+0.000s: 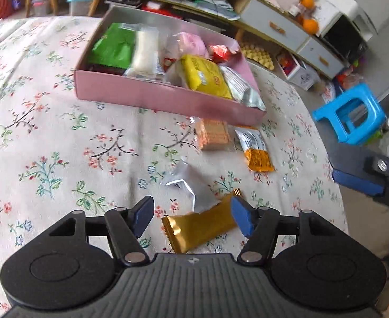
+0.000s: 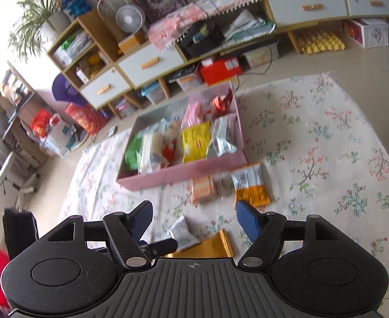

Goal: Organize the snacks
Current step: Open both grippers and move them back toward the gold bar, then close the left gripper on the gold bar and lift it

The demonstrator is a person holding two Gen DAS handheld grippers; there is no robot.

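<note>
- The gold packet (image 1: 199,228) lies on the floral cloth (image 1: 48,132), framed by the wide-spread, empty left gripper (image 1: 193,217); the silver packet (image 1: 191,185) touching it could be pinched too
- The right gripper (image 2: 194,221) is held wide apart, empty, above the cloth, short of the pink box (image 2: 184,175)

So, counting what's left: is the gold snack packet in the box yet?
Out. The gold packet lies on the cloth, between the left gripper's open jaws.

I have my left gripper (image 1: 191,218) low with its fingers (image 1: 241,218) spread wide, and my right gripper (image 2: 194,221) raised higher, its fingers equally parted.
</note>
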